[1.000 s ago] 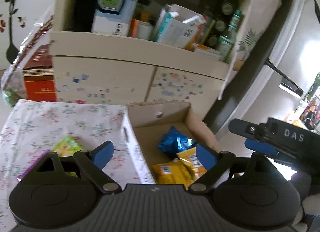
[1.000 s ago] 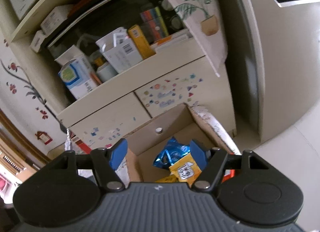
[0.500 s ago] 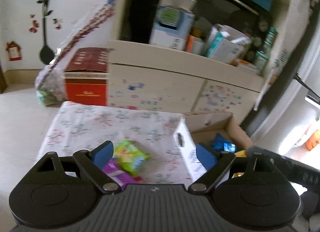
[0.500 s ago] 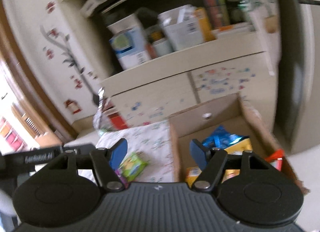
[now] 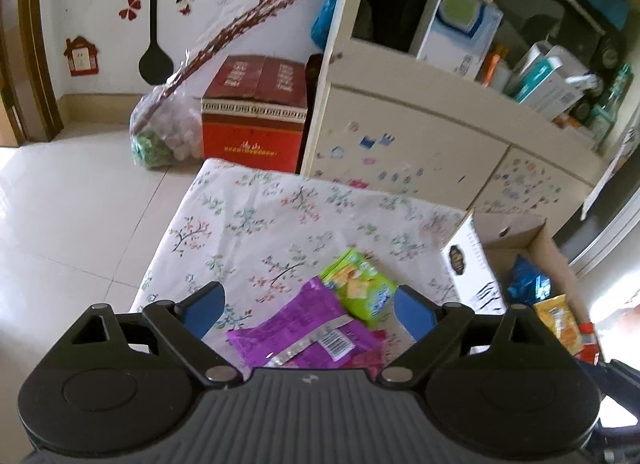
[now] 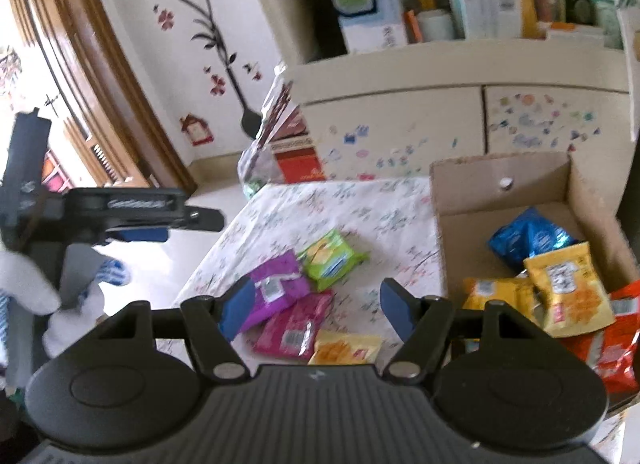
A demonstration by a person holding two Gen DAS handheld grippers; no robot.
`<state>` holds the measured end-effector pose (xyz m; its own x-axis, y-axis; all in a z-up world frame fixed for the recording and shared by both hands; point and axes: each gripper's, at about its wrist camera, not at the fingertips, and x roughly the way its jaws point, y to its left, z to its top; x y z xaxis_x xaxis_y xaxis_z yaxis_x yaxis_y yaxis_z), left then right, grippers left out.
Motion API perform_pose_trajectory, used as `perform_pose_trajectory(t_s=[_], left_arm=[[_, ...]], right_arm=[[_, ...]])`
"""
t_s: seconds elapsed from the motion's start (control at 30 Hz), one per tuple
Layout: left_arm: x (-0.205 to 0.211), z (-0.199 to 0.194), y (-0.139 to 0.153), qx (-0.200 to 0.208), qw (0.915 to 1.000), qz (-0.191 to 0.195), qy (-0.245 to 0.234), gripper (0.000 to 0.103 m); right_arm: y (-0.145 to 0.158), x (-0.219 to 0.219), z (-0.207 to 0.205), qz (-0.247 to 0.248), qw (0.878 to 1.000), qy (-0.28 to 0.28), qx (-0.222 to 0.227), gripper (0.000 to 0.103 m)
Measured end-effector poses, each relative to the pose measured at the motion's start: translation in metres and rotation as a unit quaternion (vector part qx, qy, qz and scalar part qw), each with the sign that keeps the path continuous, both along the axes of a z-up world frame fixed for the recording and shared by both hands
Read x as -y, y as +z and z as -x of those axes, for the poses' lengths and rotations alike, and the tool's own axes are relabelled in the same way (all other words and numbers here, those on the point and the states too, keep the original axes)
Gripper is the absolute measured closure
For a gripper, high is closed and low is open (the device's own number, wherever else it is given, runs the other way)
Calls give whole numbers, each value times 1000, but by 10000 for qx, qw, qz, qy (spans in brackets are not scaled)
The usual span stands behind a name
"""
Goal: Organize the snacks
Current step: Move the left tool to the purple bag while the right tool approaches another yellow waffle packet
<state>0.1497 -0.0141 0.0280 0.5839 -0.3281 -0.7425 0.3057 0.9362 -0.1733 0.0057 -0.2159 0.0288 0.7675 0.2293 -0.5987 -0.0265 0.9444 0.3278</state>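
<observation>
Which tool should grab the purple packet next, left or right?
Probably left. The purple packet lies directly between the left tool fingers, both open and empty. The right tool sits nearer the cardboard box, with the packet off by its left finger.

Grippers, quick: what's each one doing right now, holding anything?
Left gripper: open, holding nothing, above the purple packet.
Right gripper: open, holding nothing, above the packets on the floral cloth.

right gripper fingers spread, empty, above loose snack packets beside cardboard box.
</observation>
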Motion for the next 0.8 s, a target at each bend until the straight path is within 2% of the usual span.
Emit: perform_pose_trajectory(t_s=[0.17, 0.33, 0.6, 0.8], left_arm=[[4, -7, -21, -82, 9990, -56, -428, 9], [8, -13, -50, -173, 9968, -410, -671, 9], [5, -20, -78, -311, 9911, -555, -1170, 9], [-1, -23, -93, -319, 9855, -667, -1529, 9]], right_arm=[[-13, -19, -2, 134, 9993, 276, -217, 32], [-29, -32, -5, 156, 9978, 409, -503, 32], [-59, -37, -15, 217, 9939, 114, -1078, 30], [-73, -39, -22, 397, 9921, 9, -1187, 30]])
